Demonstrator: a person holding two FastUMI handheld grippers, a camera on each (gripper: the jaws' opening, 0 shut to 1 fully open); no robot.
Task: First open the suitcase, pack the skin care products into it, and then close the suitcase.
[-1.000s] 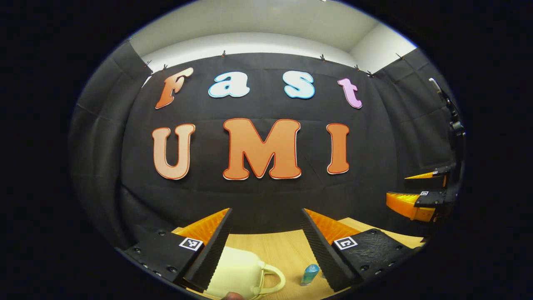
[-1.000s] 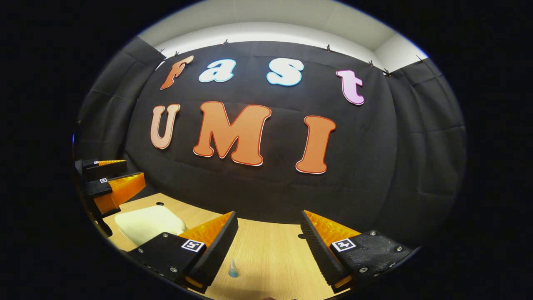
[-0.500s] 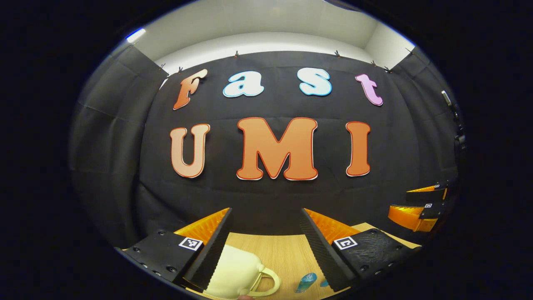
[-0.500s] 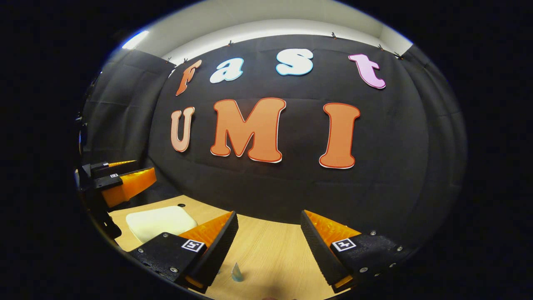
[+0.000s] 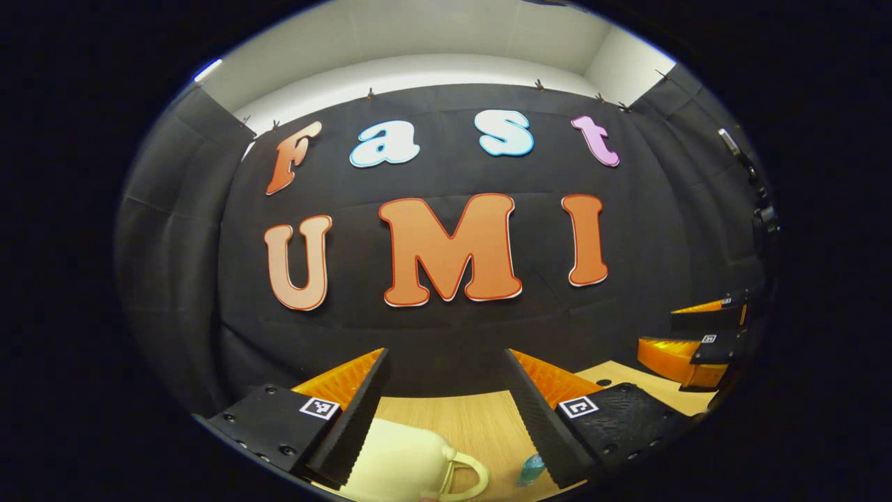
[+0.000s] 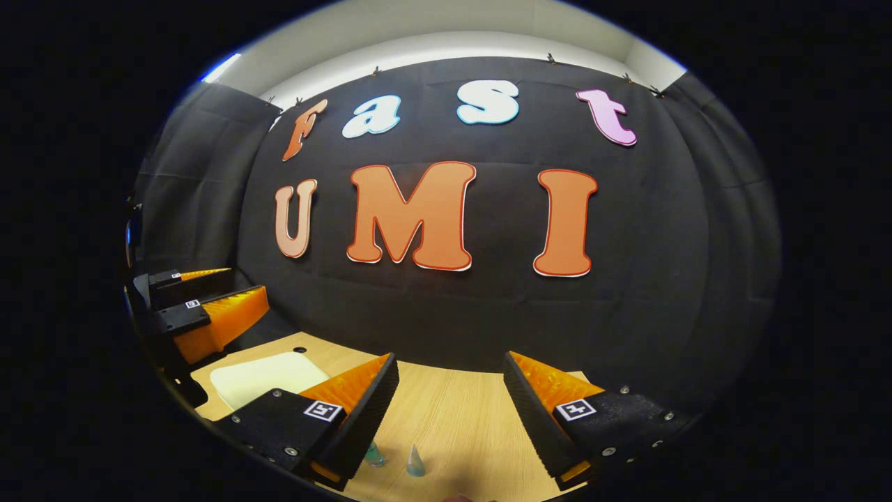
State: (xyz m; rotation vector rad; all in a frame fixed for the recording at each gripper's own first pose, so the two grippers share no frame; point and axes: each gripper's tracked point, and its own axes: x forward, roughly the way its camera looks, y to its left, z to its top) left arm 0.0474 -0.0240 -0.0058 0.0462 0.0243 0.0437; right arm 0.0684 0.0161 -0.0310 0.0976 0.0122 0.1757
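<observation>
A small cream suitcase [image 5: 404,464] with a loop handle lies shut on the wooden table [image 5: 474,425], low in the left gripper view. My left gripper [image 5: 446,411] hangs open above it, nothing between its fingers. A small blue-green bottle [image 5: 529,471] lies beside the right finger. In the right gripper view the suitcase [image 6: 268,376] sits at the lower left, and two small bluish bottles [image 6: 415,461] stand on the table [image 6: 453,418] near the bottom edge. My right gripper [image 6: 449,418] is open and empty above them.
The black cloth wall rises just behind the table's far edge. Each gripper appears at the side of the other's view: the right gripper [image 5: 693,335] at far right, the left gripper [image 6: 198,314] at far left. A small dark hole [image 6: 300,349] marks the tabletop.
Both views drifted slightly. In the left gripper view the bottle slid partly behind the right finger. In the right gripper view a second bottle has come into sight beside the left finger.
</observation>
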